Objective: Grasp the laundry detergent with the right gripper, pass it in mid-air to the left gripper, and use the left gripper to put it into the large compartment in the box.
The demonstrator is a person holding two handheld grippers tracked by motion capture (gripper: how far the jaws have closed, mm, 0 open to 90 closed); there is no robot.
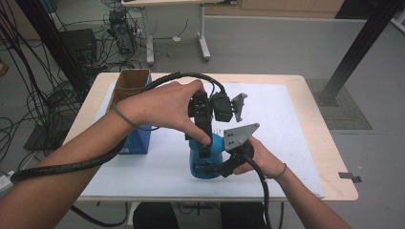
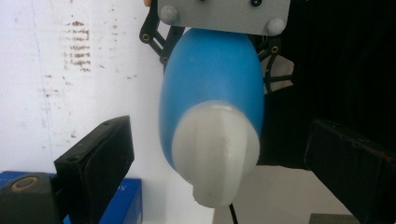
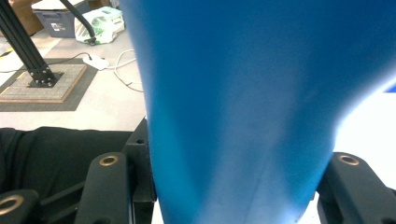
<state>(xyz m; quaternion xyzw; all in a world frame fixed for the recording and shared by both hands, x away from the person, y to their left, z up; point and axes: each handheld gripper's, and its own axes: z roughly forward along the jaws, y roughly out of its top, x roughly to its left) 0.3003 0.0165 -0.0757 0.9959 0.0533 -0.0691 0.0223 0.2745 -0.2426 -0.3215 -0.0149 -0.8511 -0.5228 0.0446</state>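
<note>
A blue bottle (image 1: 203,164) with a white cap (image 2: 215,154) stands upright on the white mat. From the near right, my right gripper (image 1: 220,168) is shut on its blue body (image 3: 238,107), with one black jaw on each side. My left gripper (image 1: 205,149) comes down from above, held by a hand. Its two jaws stand on either side of the white cap, with a gap on both sides, so the left gripper (image 2: 224,161) is open. The right gripper's grey plate (image 2: 224,11) shows beyond the bottle.
An open cardboard box (image 1: 131,83) and a blue box (image 1: 138,138) sit at the left of the white mat (image 1: 286,124). The wooden table's edge (image 1: 334,157) runs along the right. Cables and table legs crowd the floor behind.
</note>
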